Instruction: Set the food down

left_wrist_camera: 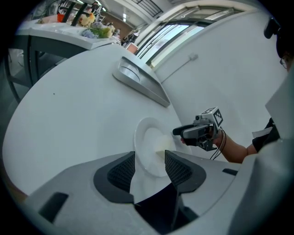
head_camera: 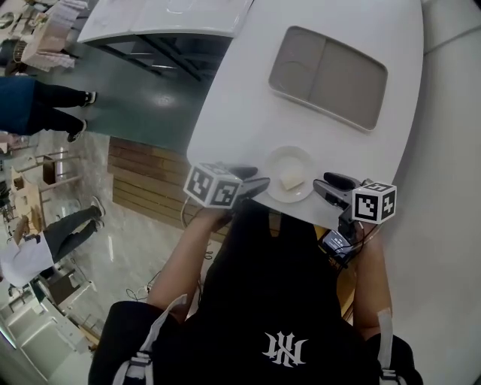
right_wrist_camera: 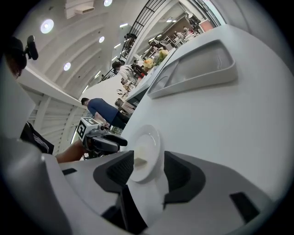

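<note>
A small white plate (head_camera: 289,174) lies on the white table (head_camera: 240,113) near its front edge, with a pale piece of food (head_camera: 291,180) on it. My left gripper (head_camera: 259,183) is just left of the plate, its jaws open; the near rim of the plate (left_wrist_camera: 149,147) shows in the gap between them with the pads off it, and the food (left_wrist_camera: 161,146) lies beyond. My right gripper (head_camera: 322,184) is just right of the plate, open too. Its own view shows the plate (right_wrist_camera: 146,153) and the food (right_wrist_camera: 140,160) ahead of its spread jaws.
A grey rectangular tray (head_camera: 328,75) lies farther back on the table. The table's left edge (head_camera: 203,128) drops to the floor, where people (head_camera: 45,105) stand. A second white table (head_camera: 165,19) stands at the far left.
</note>
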{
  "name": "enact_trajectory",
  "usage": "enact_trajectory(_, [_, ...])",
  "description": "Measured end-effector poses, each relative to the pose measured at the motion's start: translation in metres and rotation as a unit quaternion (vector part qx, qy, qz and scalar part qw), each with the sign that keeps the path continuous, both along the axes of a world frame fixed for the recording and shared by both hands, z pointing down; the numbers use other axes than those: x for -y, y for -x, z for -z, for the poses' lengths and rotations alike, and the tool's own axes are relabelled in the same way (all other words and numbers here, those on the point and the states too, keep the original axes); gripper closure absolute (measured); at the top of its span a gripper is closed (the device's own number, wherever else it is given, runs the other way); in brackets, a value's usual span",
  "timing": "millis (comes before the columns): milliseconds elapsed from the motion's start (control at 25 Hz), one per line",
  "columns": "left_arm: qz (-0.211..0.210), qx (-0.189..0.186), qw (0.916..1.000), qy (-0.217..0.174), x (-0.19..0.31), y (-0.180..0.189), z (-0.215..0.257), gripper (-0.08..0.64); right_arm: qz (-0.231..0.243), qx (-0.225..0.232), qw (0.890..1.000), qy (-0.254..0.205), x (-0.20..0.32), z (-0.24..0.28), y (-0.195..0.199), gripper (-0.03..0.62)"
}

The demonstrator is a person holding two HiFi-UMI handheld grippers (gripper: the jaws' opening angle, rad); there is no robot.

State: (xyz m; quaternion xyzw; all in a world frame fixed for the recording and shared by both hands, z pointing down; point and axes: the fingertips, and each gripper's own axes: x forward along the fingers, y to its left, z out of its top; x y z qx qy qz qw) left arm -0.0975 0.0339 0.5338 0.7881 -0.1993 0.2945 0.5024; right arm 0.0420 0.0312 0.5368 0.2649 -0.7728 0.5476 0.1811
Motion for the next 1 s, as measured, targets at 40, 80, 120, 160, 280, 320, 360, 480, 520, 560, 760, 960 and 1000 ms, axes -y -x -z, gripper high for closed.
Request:
enact_trajectory(40, [-0.001,0.004,1.0000,0.002,-0.002,-0.001,-0.002,0.385,0.001,0.002,1.000,0.005,-0.001,-0.002,0.000,0.398])
enact_trajectory(80, [-0.001,0.006,1.0000,0.004,-0.004,-0.003,-0.004,0.385,0.001,0.005,1.000,0.011,-0.002,-0.003,0.000,0.398])
enact_trajectory(120, [-0.001,0.009,0.9999,0.005,-0.004,-0.004,-0.005,0.385,0.002,0.009,1.000,0.016,-0.002,-0.003,0.000,0.398])
enact_trajectory(160, [-0.001,0.012,0.9999,0.006,-0.004,-0.005,-0.005,0.387,0.004,0.011,1.000,0.021,-0.002,-0.004,0.001,0.399])
enact_trajectory(280, [-0.001,0.019,0.9997,0.012,-0.003,-0.007,-0.008,0.387,0.004,0.022,0.999,0.034,-0.002,-0.005,0.003,0.421])
enact_trajectory(320, [0.000,0.020,0.9997,0.013,-0.003,-0.007,-0.008,0.387,0.006,0.022,0.999,0.039,-0.002,-0.006,0.004,0.429])
enact_trajectory(360, [0.001,0.021,0.9997,0.014,-0.003,-0.007,-0.008,0.387,0.009,0.021,0.999,0.043,-0.003,-0.007,0.005,0.430])
enact_trajectory(480, [0.003,0.024,0.9996,0.016,-0.005,-0.008,-0.008,0.387,0.018,0.020,0.998,0.051,-0.004,-0.008,0.008,0.431])
enact_trajectory(520, [0.003,0.023,0.9996,0.016,-0.005,-0.010,-0.007,0.388,0.021,0.021,0.998,0.052,-0.004,-0.007,0.008,0.432])
enact_trajectory(560, [0.004,0.023,0.9996,0.016,-0.005,-0.011,-0.007,0.389,0.023,0.022,0.998,0.052,-0.004,-0.006,0.008,0.435])
enact_trajectory(760, [0.000,0.030,0.9995,0.011,-0.005,-0.009,-0.011,0.407,0.020,0.026,0.998,0.056,-0.003,-0.010,0.014,0.445])
enact_trajectory(960, [0.005,0.041,0.9991,-0.004,-0.002,-0.001,-0.016,0.464,0.005,0.018,0.998,0.059,-0.001,-0.016,0.014,0.482])
enact_trajectory(1000, [0.005,0.045,0.9989,-0.007,-0.001,0.000,-0.018,0.474,0.001,0.014,0.998,0.061,0.000,-0.019,0.014,0.499])
